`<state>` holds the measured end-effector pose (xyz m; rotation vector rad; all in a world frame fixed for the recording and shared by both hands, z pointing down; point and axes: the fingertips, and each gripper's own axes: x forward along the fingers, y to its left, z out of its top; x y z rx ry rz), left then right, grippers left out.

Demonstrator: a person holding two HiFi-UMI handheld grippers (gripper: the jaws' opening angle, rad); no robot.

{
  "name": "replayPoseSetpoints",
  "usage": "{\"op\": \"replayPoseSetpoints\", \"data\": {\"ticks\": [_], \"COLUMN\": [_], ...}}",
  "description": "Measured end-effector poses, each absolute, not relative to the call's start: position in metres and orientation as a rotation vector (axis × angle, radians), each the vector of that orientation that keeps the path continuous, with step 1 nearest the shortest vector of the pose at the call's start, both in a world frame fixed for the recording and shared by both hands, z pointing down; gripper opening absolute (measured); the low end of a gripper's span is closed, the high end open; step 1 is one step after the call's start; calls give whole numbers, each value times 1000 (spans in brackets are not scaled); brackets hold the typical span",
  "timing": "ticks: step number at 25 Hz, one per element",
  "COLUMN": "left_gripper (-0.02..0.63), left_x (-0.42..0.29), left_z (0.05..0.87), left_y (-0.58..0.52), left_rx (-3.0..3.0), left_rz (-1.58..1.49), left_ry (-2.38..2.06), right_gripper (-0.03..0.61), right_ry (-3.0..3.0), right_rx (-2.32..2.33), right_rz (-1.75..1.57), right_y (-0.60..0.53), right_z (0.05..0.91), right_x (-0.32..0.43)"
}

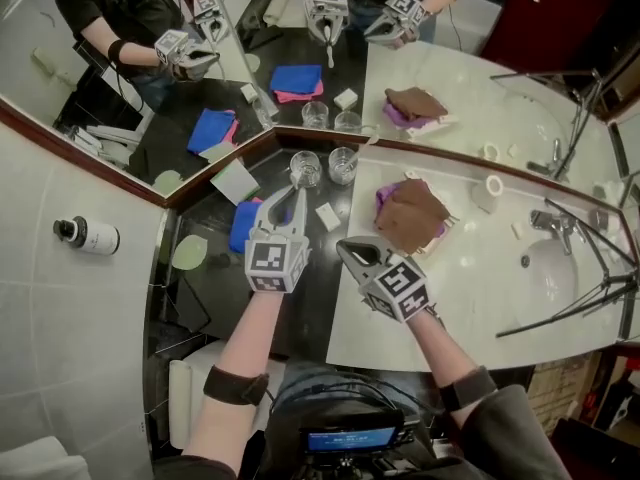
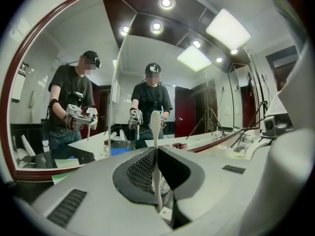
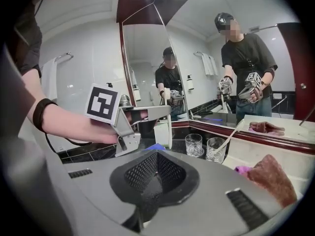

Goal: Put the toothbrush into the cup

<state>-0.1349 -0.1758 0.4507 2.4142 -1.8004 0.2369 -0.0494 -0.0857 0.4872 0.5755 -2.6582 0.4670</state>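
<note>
The dark worktop [image 1: 318, 303] has lots of bare room in front of the mirror [image 1: 120, 88], so there is space to come in slowly. The brown cloth [image 1: 412, 216] lies off to the right on the white part, out of the way. Two glass cups stand side by side near the mirror. The left cup [image 1: 305, 168] looks empty, and the right cup [image 1: 343, 164] already has another brush [image 3: 227, 140] leaning in it, so I think the left cup is the one to use. The toothbrush [image 2: 155, 132] is not in a cup yet. It stands straight up and down, pinched tight in the fingers of the left gripper [image 1: 296, 196], just short of the left cup. To do this well, bring the low end right over the mouth of the cup, keep it upright, lower it inside, and only then let go. If it bumps the rim, the glass may tip. The left arm reaches straight ahead from the bottom of the head view, with its gripper almost level and pointing at the cups. The right arm comes in from the lower right. The right gripper [image 1: 348, 250] tips down a little, sits back from the cups, and its fingers are pressed together on nothing
</note>
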Motion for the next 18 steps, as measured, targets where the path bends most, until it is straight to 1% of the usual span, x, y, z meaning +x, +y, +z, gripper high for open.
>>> {"op": "replayPoseSetpoints", "data": {"ticks": [9, 18], "left_gripper": [14, 14], "left_x": [-168, -181], "left_z": [468, 502], "left_y": [-250, -287], "left_rx": [2421, 2404], "left_rz": [133, 81], "left_ry": [-1841, -1830], "right_gripper": [17, 17], "right_ry": [-2661, -2659], "right_rx": [481, 448], "right_rz": [499, 536], "right_y": [-112, -124], "right_z": [523, 559], "right_x": [-97, -129]}}
